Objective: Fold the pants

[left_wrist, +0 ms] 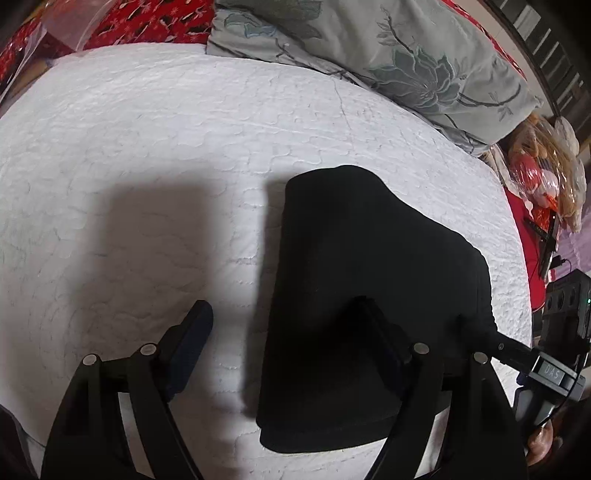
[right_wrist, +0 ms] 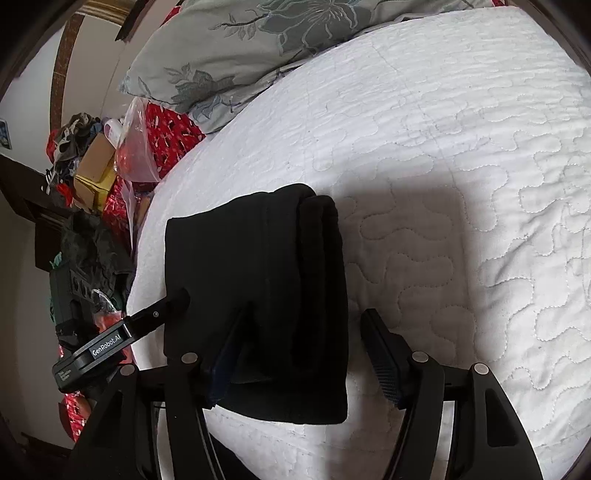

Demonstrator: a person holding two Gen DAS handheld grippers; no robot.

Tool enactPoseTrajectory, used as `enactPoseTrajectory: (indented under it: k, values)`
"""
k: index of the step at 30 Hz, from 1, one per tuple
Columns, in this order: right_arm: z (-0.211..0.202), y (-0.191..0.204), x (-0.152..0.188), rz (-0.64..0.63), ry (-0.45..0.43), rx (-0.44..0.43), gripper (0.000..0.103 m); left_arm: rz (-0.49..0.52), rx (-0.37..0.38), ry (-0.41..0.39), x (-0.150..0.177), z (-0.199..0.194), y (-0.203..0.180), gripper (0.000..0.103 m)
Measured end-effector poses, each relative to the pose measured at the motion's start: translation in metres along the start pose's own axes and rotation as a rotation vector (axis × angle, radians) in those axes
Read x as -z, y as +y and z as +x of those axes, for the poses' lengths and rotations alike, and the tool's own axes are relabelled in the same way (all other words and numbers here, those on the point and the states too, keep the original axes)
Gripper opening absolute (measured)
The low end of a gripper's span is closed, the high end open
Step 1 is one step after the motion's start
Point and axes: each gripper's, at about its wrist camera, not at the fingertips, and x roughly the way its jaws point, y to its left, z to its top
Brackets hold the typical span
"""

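The black pants (left_wrist: 354, 280) lie folded into a compact stack on the white quilt (left_wrist: 184, 147). My left gripper (left_wrist: 284, 325) is open, its right finger over the pants' near part and its left finger over bare quilt. In the right wrist view the pants (right_wrist: 258, 288) show several stacked layers at the far right edge. My right gripper (right_wrist: 306, 332) is open and straddles the stack's right edge, the left finger resting on the cloth. Each gripper's tip shows in the other's view, touching the pants' side.
A grey floral pillow (left_wrist: 406, 62) lies at the far edge of the quilt. Red patterned bedding (left_wrist: 147, 22) and plastic bags lie beyond. Clutter, boxes and a black device (right_wrist: 81, 288) sit beside the bed.
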Motion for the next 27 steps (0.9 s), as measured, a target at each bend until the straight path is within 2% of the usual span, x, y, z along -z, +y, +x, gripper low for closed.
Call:
enactPoseTrajectory:
  k: [8,9,10,11,12,13,14,16,18,20,22,24,27]
  values:
    - [0.004,0.001,-0.002,-0.008,-0.023,-0.005,0.065,0.021,0.025,0.011,-0.003,0.006,-0.004,0.081]
    - [0.004,0.003,-0.002,-0.02,-0.026,0.008,0.054,0.018,0.05,0.023,-0.004,0.007,-0.005,0.075]
    - [0.005,0.006,-0.002,-0.036,-0.028,0.021,0.038,0.011,0.101,0.034,-0.005,0.006,-0.007,0.051]
    - [0.006,0.009,-0.002,-0.042,-0.021,0.023,0.038,-0.003,0.142,0.046,-0.004,0.004,-0.008,0.039]
    - [0.005,0.011,-0.002,-0.035,-0.029,0.034,0.037,-0.024,0.159,0.045,-0.006,-0.001,-0.006,0.037]
    - [0.004,0.013,-0.002,-0.032,-0.032,0.037,0.034,-0.033,0.177,0.044,-0.008,-0.004,-0.004,0.028]
    - [0.0,0.016,-0.003,-0.031,-0.04,0.033,0.032,-0.047,0.191,0.044,-0.009,-0.006,-0.001,0.023]
    - [-0.007,0.021,-0.006,-0.019,-0.051,0.008,0.03,-0.135,0.269,0.055,-0.014,-0.012,0.016,0.019]
    - [-0.014,0.029,-0.011,-0.017,-0.062,-0.021,0.029,-0.186,0.305,0.036,-0.022,-0.023,0.027,0.019]
    - [-0.016,0.042,-0.019,-0.027,-0.063,-0.045,0.029,-0.191,0.301,-0.015,-0.033,-0.041,0.032,0.019]
    - [-0.016,0.06,-0.03,-0.047,-0.073,-0.07,0.029,-0.177,0.265,-0.074,-0.046,-0.061,0.036,0.019]
    - [-0.012,0.08,-0.042,-0.077,-0.085,-0.089,0.029,-0.145,0.187,-0.114,-0.063,-0.072,0.04,0.02]
    - [0.009,0.103,-0.06,-0.12,-0.083,-0.069,0.029,-0.13,0.083,-0.099,-0.075,-0.059,0.051,0.02]
